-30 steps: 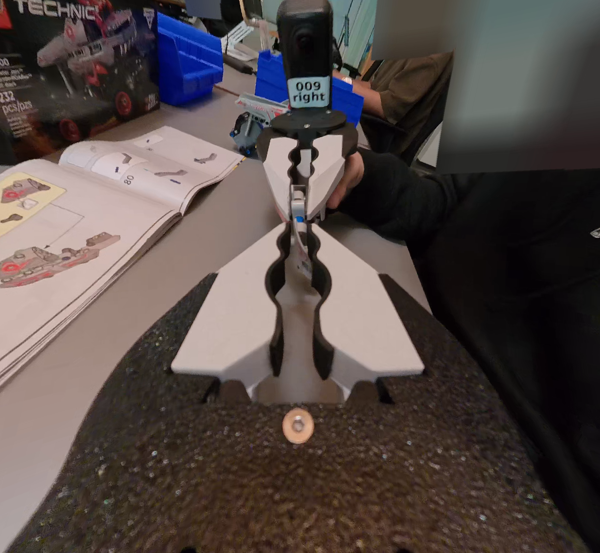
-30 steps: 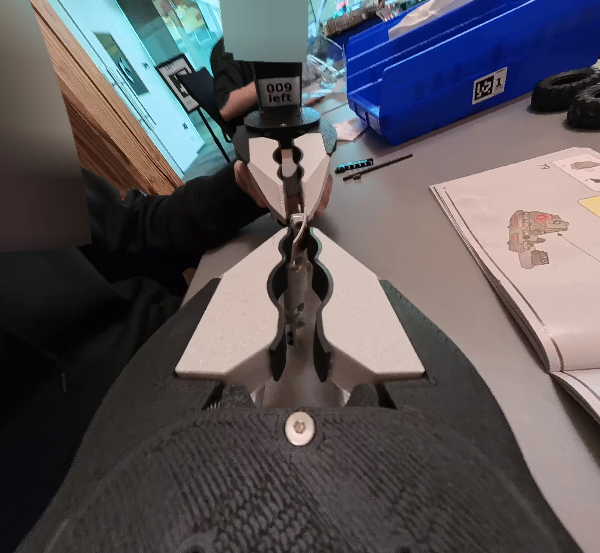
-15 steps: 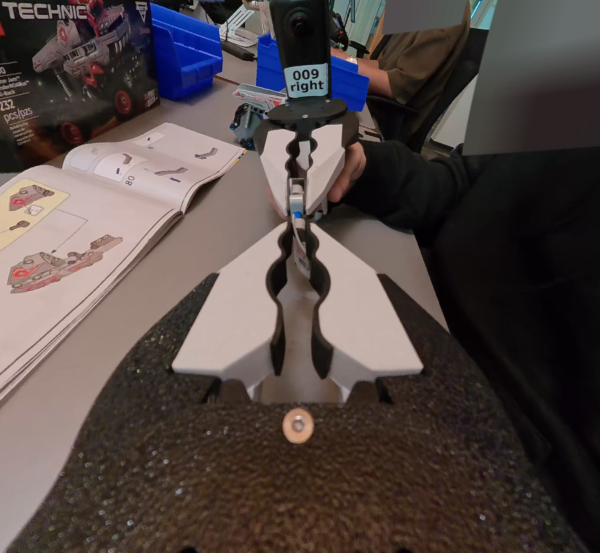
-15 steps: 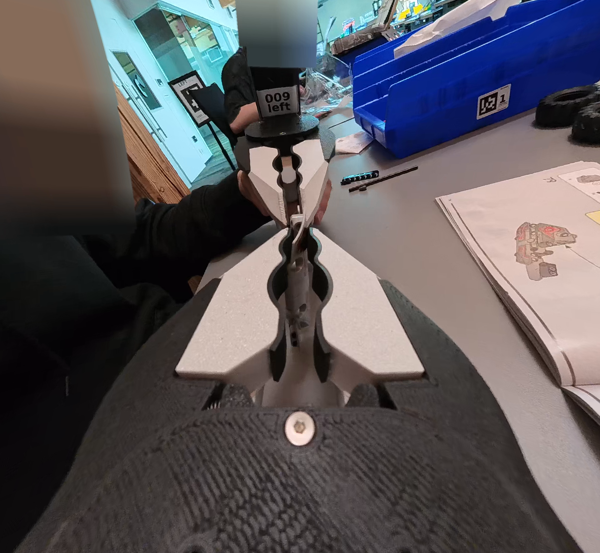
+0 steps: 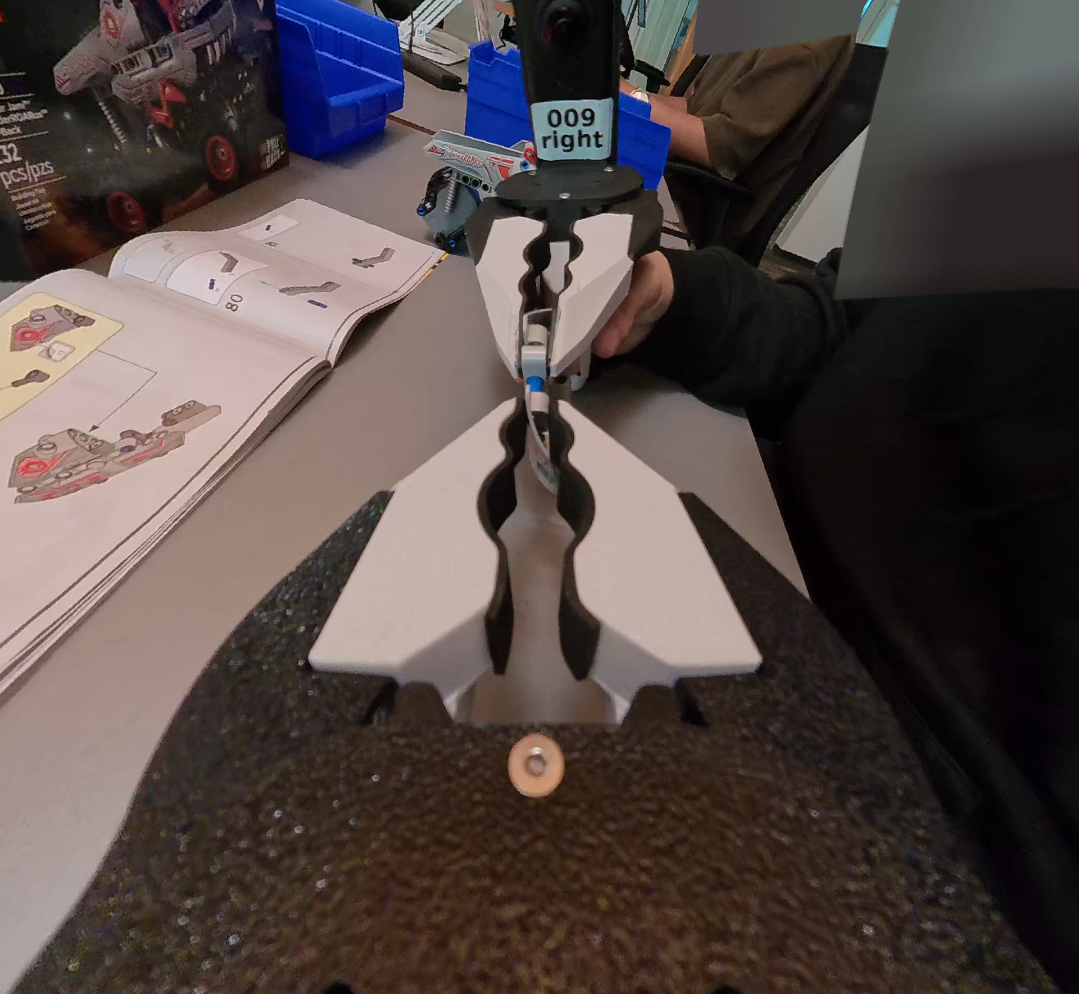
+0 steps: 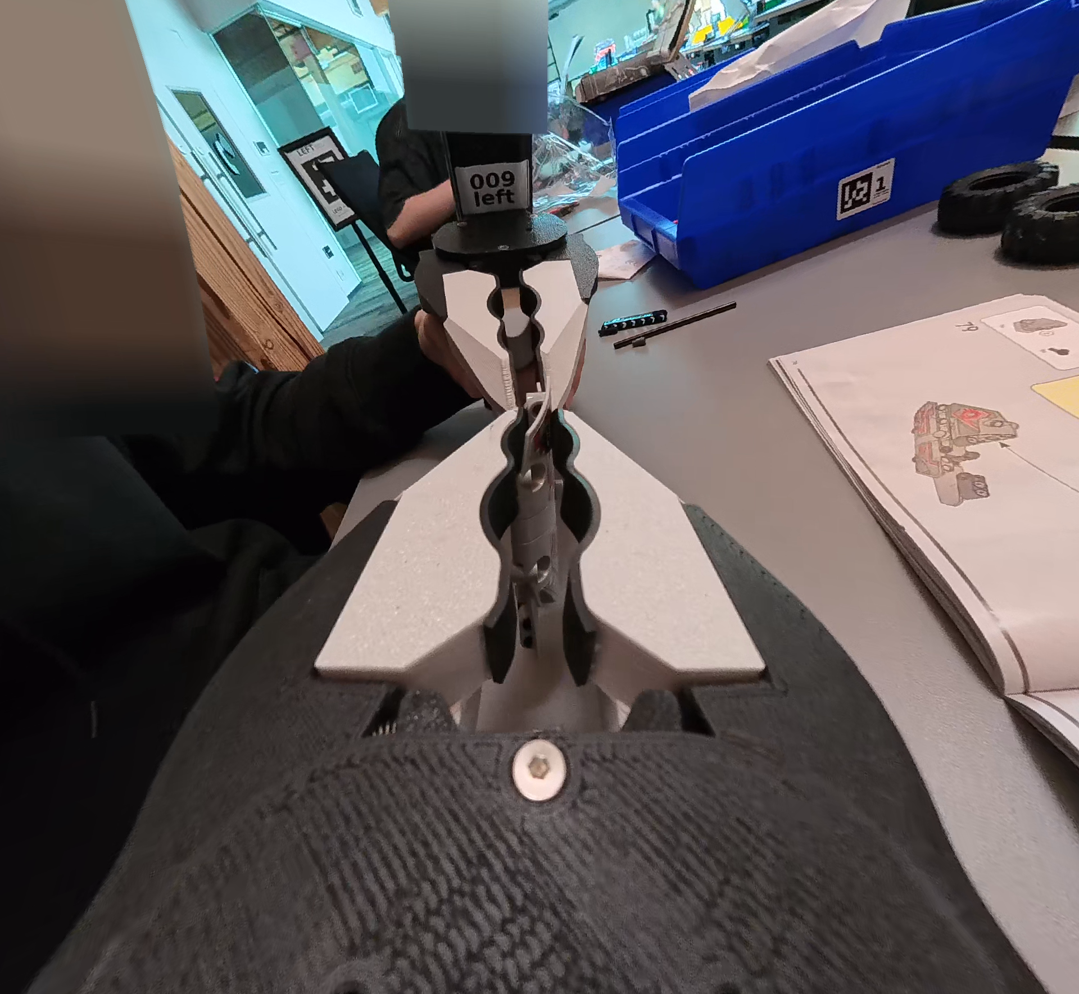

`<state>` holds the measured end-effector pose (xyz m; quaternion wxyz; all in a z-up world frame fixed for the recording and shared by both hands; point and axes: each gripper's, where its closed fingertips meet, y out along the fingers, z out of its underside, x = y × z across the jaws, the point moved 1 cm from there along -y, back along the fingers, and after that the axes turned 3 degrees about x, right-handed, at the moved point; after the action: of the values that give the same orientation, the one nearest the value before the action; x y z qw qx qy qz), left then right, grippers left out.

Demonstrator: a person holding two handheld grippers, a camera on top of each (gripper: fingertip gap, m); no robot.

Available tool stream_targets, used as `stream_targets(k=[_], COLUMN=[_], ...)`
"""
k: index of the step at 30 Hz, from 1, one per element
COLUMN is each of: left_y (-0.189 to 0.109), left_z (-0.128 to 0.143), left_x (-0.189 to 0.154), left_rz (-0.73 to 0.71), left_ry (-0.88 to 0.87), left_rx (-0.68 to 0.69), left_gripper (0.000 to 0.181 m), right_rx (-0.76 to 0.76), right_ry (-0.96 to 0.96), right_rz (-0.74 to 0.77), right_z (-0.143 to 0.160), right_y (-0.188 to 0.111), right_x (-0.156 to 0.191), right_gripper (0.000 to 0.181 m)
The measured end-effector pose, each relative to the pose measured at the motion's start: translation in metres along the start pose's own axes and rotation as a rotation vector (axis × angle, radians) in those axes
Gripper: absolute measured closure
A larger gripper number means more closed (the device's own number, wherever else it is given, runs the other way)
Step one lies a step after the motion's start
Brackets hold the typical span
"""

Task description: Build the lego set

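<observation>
My left gripper point(image 5: 536, 411) is shut on a thin white panel piece point(image 5: 542, 458) with red markings. My right gripper point(image 6: 534, 420) is shut on a long grey Lego assembly point(image 6: 532, 522) that lies between its fingers. The two grippers face each other tip to tip above the table's near edge. In the left wrist view the right gripper point(image 5: 540, 376) holds out the grey assembly's end point(image 5: 532, 356) with a blue pin point(image 5: 532, 385) touching my panel. In the right wrist view the left gripper point(image 6: 534, 388) meets the assembly's tip. The joint itself is hidden by the fingers.
An open instruction booklet point(image 5: 175, 359) lies on the grey table point(image 5: 409, 382), also in the right wrist view point(image 6: 934, 470). Behind it are the set's box point(image 5: 134, 78), blue bins point(image 6: 817, 148), a part-built chassis point(image 5: 467, 172), black tyres point(image 6: 1004, 201), and a black beam and axle point(image 6: 660, 321). People sit nearby. Left and right tips are no more than a few centimetres apart.
Both grippers stay shut and tip to tip. Both views have tilted up a little, and the right gripper looks slightly nearer and higher in the left wrist view.
</observation>
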<state>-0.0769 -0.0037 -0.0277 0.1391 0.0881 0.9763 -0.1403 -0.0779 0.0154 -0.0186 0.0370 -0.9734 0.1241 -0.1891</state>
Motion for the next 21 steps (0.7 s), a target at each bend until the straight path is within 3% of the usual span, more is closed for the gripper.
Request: stream_targets(k=[21], left_y=[0.0016], left_z=[0.0036], left_x=[0.0016], left_rz=[0.018], left_ry=[-0.078], left_rx=[0.016], left_gripper=[0.176], right_rx=[0.004], right_ry=[0.019], right_rz=[0.001], right_z=[0.0006], right_y=[0.0006], right_x=[-0.0016], right_gripper=[0.175])
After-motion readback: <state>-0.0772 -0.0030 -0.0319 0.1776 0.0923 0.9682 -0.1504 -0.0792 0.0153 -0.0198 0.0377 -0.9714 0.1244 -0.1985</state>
